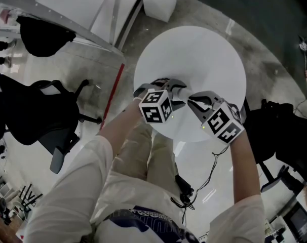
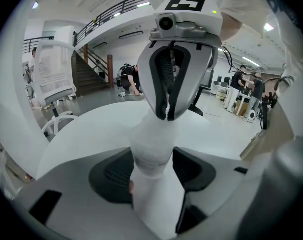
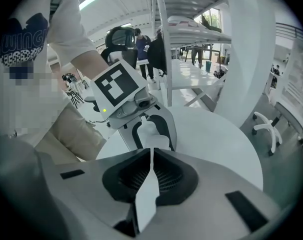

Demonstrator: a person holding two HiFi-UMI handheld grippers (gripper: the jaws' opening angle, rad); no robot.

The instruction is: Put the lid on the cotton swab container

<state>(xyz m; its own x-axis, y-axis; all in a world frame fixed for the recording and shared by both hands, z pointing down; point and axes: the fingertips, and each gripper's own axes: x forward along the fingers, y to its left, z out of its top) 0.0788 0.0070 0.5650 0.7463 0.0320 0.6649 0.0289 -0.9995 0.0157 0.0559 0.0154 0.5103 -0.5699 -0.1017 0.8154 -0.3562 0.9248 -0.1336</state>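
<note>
I hold the cotton swab container (image 2: 151, 154), a white cylinder, in my left hand-held gripper (image 2: 152, 169). The dark pads (image 2: 114, 176) press on its sides, and it sticks out past them toward my other hand. My right hand-held gripper (image 3: 150, 179) is pinched nearly flat on the lid (image 3: 147, 199), which I see edge-on as a thin white sliver between its pads. The two hand-held grippers meet tip to tip, the right one angled down at the container's far end. The lid's front edge lines up with that end, but I cannot tell whether they touch. The lid is not seated on the container.

All this hangs over the near rim of the surface (image 1: 209, 54), which is round and white. Around it the floor (image 1: 92, 70) is grey and glossy, with a red line (image 1: 114, 92) running across it. A black office chair (image 1: 47, 115) stands to my left. In the left gripper view a white chair (image 2: 54, 84) stands beyond the surface in front of a staircase (image 2: 91, 74), and a person (image 2: 129, 79) crouches on the floor farther back. The right gripper view shows white shelving (image 3: 191, 34) rising behind the surface.

By count, there is one surface, two hand-held grippers each carrying one marker cube (image 1: 156, 108), one container and one lid.
</note>
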